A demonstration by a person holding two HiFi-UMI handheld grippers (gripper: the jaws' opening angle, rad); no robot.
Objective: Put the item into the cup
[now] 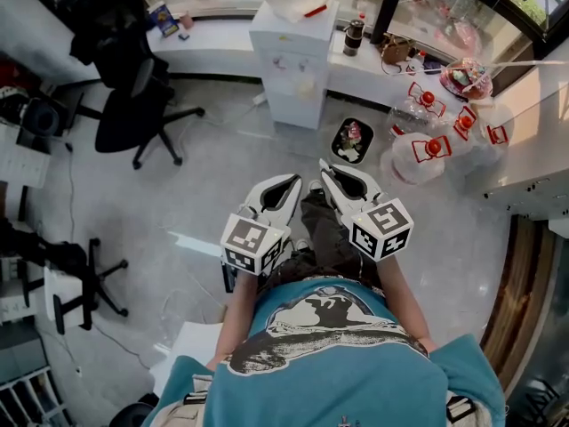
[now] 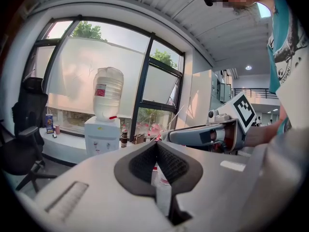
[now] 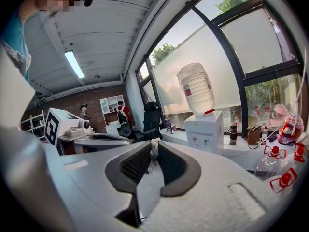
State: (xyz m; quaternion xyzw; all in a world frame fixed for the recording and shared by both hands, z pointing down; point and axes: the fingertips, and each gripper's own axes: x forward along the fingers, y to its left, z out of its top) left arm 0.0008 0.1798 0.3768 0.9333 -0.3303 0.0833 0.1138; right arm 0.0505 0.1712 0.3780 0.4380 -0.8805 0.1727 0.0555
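I stand on a grey floor and hold both grippers out at waist height, side by side, pointing at the window wall. My right gripper (image 1: pixel 324 166) (image 3: pixel 154 145) has its jaws almost together. A small white item (image 3: pixel 154 148) with a thin thread hanging from it sits pinched between the tips. My left gripper (image 1: pixel 297 179) (image 2: pixel 157 144) is shut, its pads meeting at the tips with nothing between them. No cup shows in any view.
A white water dispenser (image 1: pixel 294 59) stands straight ahead against a white ledge (image 1: pixel 213 44). A black office chair (image 1: pixel 133 105) is to its left. Several clear water jugs with red caps (image 1: pixel 427 154) and a black tray (image 1: pixel 352 140) lie on the floor to the right.
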